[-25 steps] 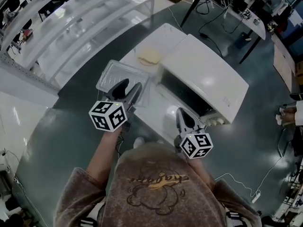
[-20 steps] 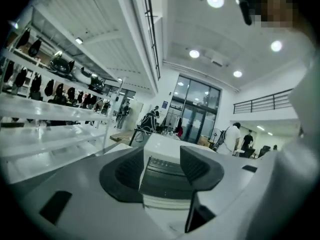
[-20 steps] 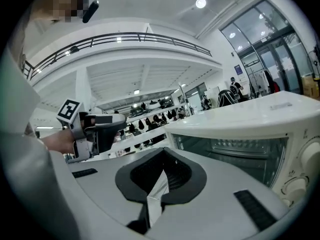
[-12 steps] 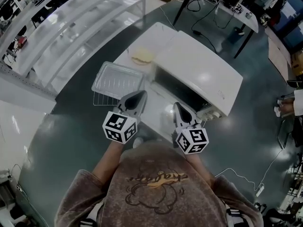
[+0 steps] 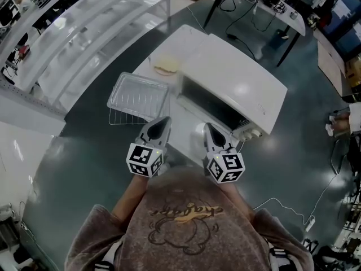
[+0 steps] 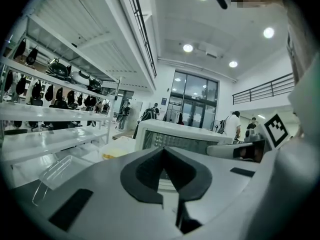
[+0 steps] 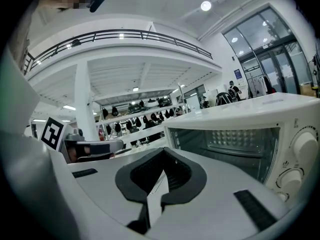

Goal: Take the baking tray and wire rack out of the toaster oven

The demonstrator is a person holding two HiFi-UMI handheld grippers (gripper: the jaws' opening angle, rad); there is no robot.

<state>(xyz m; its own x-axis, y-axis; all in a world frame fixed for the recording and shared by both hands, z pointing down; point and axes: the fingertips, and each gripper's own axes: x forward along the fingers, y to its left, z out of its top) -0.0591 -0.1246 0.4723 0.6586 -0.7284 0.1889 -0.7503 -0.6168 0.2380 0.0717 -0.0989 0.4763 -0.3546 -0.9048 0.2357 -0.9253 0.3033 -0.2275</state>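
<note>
Silvery rectangular baking tray rests over the thin wire rack on the white desk beside the open white toaster oven, long side across, just ahead of the nearer left hand-held gripper; it and the right hand-held gripper are pressed together, empty.

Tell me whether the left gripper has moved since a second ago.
Yes. The left gripper has pulled back off the baking tray toward the person, fingers now shut and empty.

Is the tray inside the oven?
No, the baking tray lies outside, beside the open toaster oven.
</note>
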